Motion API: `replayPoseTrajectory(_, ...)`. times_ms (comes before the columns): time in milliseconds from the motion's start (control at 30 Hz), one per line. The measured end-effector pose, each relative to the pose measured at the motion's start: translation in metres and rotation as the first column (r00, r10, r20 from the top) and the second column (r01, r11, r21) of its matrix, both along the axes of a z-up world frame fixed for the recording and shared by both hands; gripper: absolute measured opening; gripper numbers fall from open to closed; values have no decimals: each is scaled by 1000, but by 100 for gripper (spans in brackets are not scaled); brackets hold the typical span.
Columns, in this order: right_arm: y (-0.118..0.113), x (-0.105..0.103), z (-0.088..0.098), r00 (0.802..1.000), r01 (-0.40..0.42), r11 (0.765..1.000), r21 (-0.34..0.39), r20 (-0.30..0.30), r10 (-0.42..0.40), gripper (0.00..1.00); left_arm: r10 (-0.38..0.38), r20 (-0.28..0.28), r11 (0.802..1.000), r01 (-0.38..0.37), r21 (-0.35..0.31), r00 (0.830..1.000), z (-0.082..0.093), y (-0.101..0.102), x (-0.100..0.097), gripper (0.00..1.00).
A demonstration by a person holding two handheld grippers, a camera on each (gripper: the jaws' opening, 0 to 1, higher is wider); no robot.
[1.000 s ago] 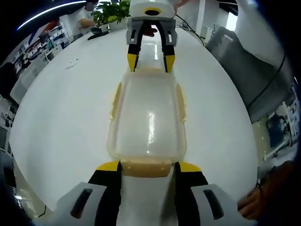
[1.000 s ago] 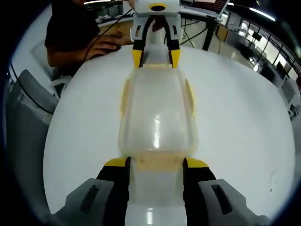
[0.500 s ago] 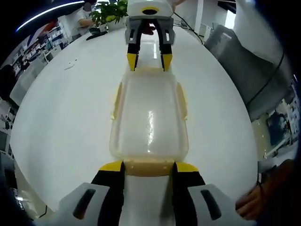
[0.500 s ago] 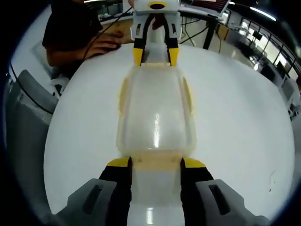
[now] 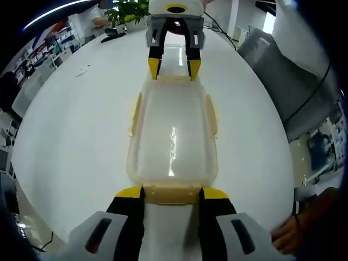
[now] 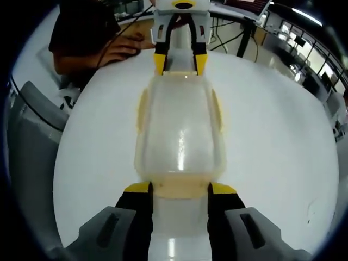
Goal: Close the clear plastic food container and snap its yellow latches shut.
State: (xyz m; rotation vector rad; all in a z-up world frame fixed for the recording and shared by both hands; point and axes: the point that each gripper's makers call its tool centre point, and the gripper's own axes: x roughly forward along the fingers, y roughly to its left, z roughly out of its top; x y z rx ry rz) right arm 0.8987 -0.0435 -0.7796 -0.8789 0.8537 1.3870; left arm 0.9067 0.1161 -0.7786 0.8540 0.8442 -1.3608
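Clear container (image 5: 172, 136) lidded on white table (image 5: 70, 125), my left gripper (image 5: 171, 193) and right gripper (image 6: 180, 189) each spread, flanking opposite end latches

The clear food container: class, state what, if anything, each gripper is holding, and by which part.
Each gripper, left and right, has its jaws astride a yellow end latch of the container; whether either actually grips cannot be told.

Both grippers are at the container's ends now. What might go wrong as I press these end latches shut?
1. The clear plastic food container sits on a smooth white table; uneven pushing from the left gripper and right gripper may slide it.
2. The yellow side latches look unsnapped, so the lid may lift.
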Motion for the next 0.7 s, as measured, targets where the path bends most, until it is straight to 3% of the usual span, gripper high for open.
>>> replayPoseTrajectory(233,-3,-10,24,1000,-20,1000,-15,7,20,35,8,-6,1000,-8,14,1000,21,1,-5,32)
replayPoseTrajectory(300,-6,-8,24,1000,-17,999,-27,4,17,35,10,-2,1000,-10,15,1000,32,-2,-6,32)
replayPoseTrajectory(700,-29,-10,69,1000,-20,999,-42,9,21,35,8,15,1000,-8,14,1000,80,-30,-14,32)
